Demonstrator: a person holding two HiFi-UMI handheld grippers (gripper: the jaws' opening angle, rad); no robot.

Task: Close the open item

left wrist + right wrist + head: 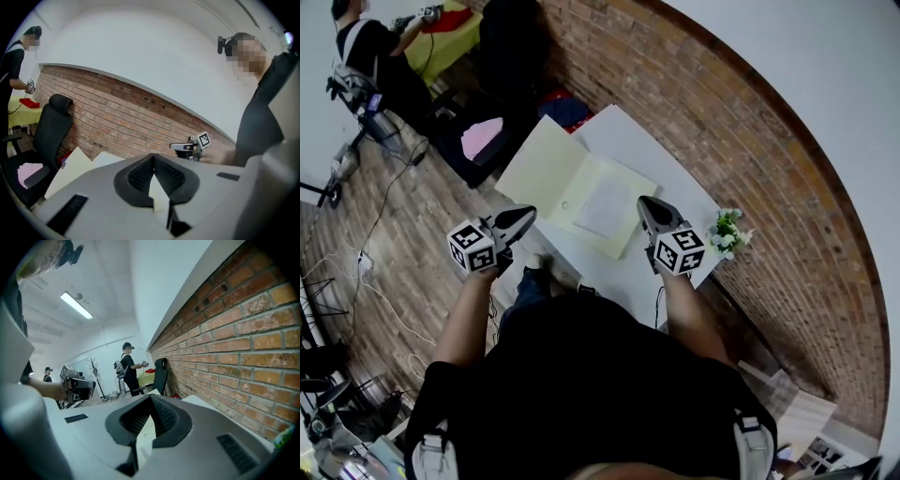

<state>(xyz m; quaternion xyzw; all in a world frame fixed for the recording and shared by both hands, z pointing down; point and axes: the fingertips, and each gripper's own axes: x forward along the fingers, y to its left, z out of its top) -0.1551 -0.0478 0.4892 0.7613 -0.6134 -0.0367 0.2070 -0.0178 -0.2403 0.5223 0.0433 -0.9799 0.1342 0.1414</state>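
Observation:
An open pale yellow folder (546, 167) lies spread on the white table (623, 141), with a white sheet (605, 208) on its right half. My left gripper (528, 214) hovers at the folder's near left edge, jaws shut and empty. My right gripper (643, 204) hovers over the folder's near right corner, also shut with nothing in it. In the left gripper view the raised left flap (70, 171) shows past the closed jaws, and the right gripper (187, 146) is across from it. The right gripper view shows the left gripper (79, 385) at its left.
A small potted plant (727, 230) stands at the table's right corner by the brick wall (675, 84). A black office chair (511, 47) and a pink cloth (481, 138) sit beyond the table's far left. Another person (370, 47) works at a yellow table.

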